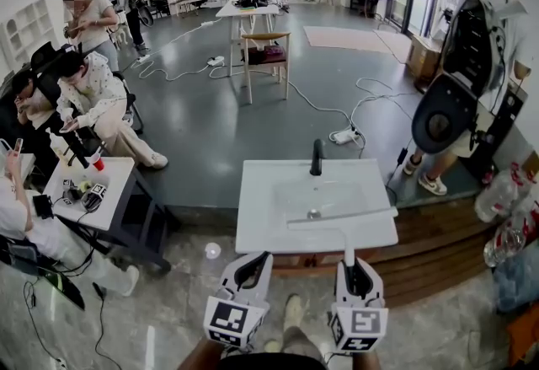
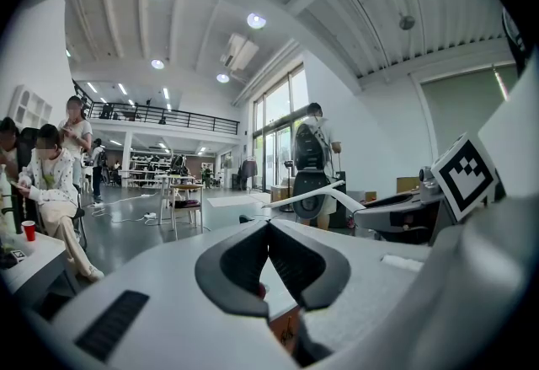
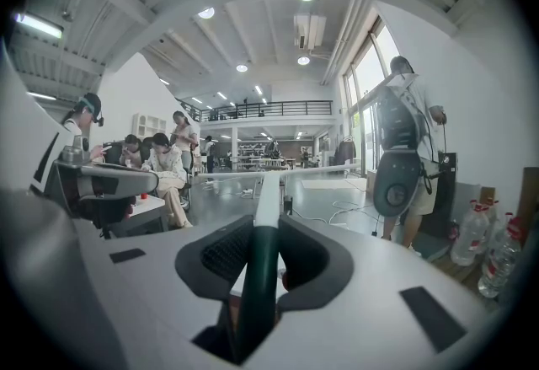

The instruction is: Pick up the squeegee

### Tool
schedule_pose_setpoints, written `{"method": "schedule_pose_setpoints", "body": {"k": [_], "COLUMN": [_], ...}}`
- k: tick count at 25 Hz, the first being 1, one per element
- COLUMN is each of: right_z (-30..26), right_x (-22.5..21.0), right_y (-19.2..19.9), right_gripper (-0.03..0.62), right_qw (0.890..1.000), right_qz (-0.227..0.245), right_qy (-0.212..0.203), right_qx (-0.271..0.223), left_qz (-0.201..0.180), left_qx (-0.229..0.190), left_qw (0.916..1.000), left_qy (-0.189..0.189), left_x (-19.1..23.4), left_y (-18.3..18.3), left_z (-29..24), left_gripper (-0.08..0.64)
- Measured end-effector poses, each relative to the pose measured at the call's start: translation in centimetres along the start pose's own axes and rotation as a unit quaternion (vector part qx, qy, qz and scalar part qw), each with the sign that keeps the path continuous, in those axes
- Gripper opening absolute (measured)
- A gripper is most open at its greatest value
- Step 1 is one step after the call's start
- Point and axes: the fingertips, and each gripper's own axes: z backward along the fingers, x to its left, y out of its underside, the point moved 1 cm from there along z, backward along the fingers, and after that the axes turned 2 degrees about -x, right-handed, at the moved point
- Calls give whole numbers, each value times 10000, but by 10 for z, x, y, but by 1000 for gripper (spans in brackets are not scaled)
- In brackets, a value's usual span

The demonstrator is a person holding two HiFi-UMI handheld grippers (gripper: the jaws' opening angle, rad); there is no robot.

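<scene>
Squeegee [image 1: 341, 217] at the front of the sink [image 1: 261, 225], its long blade running left to right across the basin and its handle [image 3: 255, 292] pointing back over the front edge toward the person. The right gripper [image 1: 354, 265] is closed narrowly on the dark grip of that handle, a pad pressing it from each side. The white shaft runs straight out ahead between the jaws. The left gripper [image 1: 251, 265] hangs just beside it, off the same front edge, jaw tips together and nothing between them. A black tap [image 1: 317, 156] stands at the back edge, well apart from the blade. From where I stand, I cannot tell whether the blade rests on the sink or is just off it.

Step in hand, as I judge it: the lift. The hold is at the tail of a long tool with its weight out front, so the blade end will likely droop or twist about the handle. The clamp wants to be firm and the rise slow and straight up, with the blade level until both ends are above the rim. Drawing back toward the person too soon risks catching the blade on the front edge. The left gripper has no part here and is best held off the blade's left end.
</scene>
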Motion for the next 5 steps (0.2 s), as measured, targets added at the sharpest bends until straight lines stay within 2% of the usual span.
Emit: {"method": "schedule_pose_setpoints", "body": {"k": [5], "right_z": [3], "right_x": [-3], "right_y": [2], "right_gripper": [94], "right_qw": [10000], "right_qz": [-5], "right_qy": [2], "right_qx": [14], "left_qz": [4], "left_qx": [11], "left_qw": [10000], "left_qy": [17], "left_x": [-5], "left_y": [1], "left_z": [0], "left_gripper": [2]}}
